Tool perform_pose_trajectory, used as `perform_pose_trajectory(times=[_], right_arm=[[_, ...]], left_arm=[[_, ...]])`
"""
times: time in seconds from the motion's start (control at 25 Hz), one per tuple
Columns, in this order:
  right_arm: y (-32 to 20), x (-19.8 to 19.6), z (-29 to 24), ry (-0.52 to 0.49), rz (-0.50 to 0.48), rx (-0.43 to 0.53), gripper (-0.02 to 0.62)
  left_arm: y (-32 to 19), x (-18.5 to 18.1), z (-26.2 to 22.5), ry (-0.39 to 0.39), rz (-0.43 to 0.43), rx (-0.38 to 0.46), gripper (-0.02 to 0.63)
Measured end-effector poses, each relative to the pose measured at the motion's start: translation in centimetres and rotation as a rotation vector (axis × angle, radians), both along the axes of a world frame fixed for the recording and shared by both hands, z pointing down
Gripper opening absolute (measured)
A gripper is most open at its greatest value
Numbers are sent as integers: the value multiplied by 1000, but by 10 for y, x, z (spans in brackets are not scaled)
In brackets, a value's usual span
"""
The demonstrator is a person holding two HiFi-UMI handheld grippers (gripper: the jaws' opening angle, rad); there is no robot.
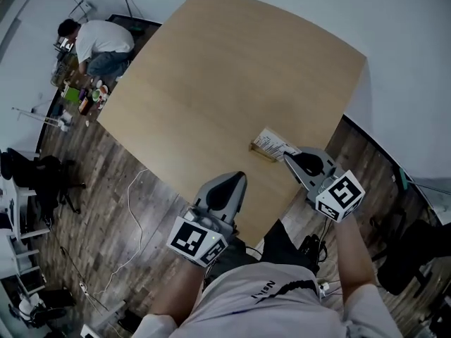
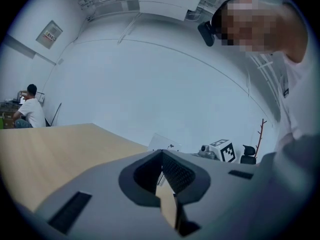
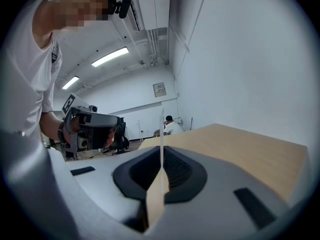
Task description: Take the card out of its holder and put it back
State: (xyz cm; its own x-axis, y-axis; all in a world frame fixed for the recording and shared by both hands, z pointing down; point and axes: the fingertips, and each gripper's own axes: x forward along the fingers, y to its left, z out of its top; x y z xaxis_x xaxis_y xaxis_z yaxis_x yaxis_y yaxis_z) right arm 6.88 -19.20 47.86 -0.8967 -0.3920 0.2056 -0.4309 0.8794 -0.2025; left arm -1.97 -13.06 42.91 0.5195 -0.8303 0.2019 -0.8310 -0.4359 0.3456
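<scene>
While the card [image 1: 272, 144] stands in its holder [image 1: 261, 153] on the desk [image 1: 211, 69], head view: right claw [image 1: 287, 158] at the holder's end, left claw [image 1: 241, 176] well apart. Left gripper view: left claw [image 2: 161, 156] closed, empty. Right gripper view: right claw [image 3: 161, 161] pinching the upright card [image 3: 161, 129] edge-on.

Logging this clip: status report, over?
Left gripper shut, empty. Right gripper shut on card. Card at holder, near table edge. Nothing in the way.

Your right gripper [image 3: 161, 171] has its 2 jaws closed on the thin white card [image 3: 161, 134], which stands upright and edge-on, with the wooden table [image 3: 240, 144] at right, your left gripper [image 3: 107, 129] at left, and 1 seated person [image 3: 172, 127] far behind.
</scene>
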Motion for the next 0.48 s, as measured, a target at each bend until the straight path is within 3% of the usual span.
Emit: perform_pose_trajectory(times=[0.48], right_arm=[[-23, -15, 89, 27, -119, -63, 26]], left_arm=[[-12, -8, 49, -25, -92, -109, 12]])
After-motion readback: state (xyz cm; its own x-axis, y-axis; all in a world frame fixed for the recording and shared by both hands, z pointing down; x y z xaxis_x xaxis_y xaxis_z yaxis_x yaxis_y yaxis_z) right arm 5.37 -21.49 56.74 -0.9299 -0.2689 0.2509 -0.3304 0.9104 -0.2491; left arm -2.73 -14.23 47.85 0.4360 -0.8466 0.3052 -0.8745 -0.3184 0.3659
